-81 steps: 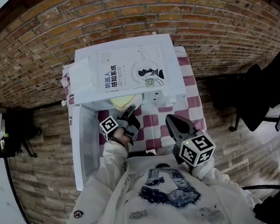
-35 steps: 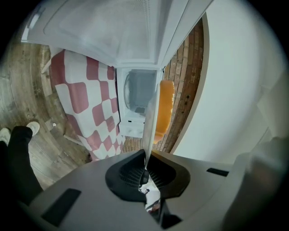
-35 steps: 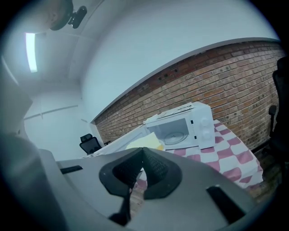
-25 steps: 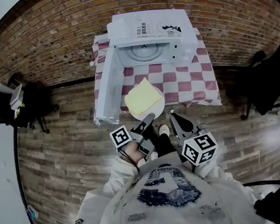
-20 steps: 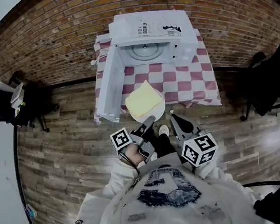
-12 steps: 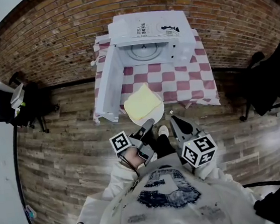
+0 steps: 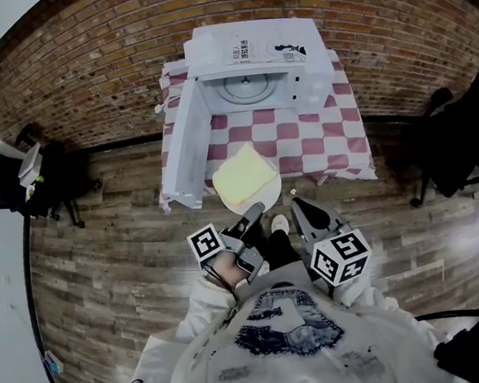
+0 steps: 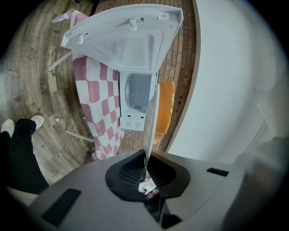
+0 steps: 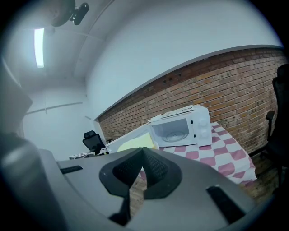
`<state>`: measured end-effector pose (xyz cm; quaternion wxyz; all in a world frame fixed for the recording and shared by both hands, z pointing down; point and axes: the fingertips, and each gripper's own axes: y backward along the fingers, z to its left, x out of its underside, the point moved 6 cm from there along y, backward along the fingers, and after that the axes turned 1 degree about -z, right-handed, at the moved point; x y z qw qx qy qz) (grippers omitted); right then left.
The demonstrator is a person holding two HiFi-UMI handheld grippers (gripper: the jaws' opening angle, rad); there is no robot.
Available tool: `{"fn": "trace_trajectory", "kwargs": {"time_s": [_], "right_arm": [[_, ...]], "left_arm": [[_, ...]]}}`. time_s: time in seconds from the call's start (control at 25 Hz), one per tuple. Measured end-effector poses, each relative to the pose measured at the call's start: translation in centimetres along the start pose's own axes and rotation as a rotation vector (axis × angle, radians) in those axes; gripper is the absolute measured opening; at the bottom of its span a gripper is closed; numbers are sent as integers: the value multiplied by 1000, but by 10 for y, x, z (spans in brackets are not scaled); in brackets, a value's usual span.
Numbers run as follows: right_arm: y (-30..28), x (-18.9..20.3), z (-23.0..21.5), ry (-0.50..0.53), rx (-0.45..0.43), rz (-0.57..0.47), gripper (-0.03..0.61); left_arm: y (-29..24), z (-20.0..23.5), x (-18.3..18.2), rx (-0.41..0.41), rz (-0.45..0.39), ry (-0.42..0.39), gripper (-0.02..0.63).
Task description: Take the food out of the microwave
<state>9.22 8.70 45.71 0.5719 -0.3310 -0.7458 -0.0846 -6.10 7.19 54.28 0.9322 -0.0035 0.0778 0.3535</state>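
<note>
Head view, bottom to top. At frame bottom, a pale printed top and both sleeves. The left tool point(image 7: 257, 203) is clenched on the near rim of a white plate point(image 7: 264, 198). In the left gripper view that rim shows edge-on, a thin line running straight up from the pinched jaws. The right tool point(image 7: 295, 203) sits just right of it, jaws together on nothing.

The food point(image 7: 243, 175) is a flat, pale yellow, roughly square slab. It lies diamond-wise on the plate, one corner pointing up-frame at the microwave point(image 7: 252, 50). Plate and food are outside the oven, at the near edge of the counter point(image 7: 325, 145).

The counter wears a red-and-white checked cloth, bare between plate and oven mouth. The white door point(image 7: 184, 150) stands swung open at the plate's left, its near corner close to the food. The glass turntable shows in the cavity.

Plank floor point(image 7: 99, 247) is open on both sides, with a brick wall point(image 7: 77, 67) behind.
</note>
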Motion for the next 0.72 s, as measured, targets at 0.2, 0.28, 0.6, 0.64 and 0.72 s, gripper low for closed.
{"fn": "trace_trajectory", "kwargs": {"time_s": [0.2, 0.28, 0.6, 0.64, 0.72], "right_arm": [[-2, 0, 0, -3, 1, 4, 14], [-4, 0, 0, -3, 0, 6, 14], [-10, 0, 1, -4, -3, 13, 14], [-10, 0, 0, -4, -4, 14, 14], [-12, 1, -2, -5, -4, 15, 14]], "left_arm": [[-1, 0, -1, 0, 3, 4, 20], [-1, 0, -3, -1, 1, 5, 20], [-1, 1, -8, -6, 2, 8, 19], [-2, 2, -8, -7, 2, 8, 20], [-4, 3, -9, -8, 0, 10, 20]]}}
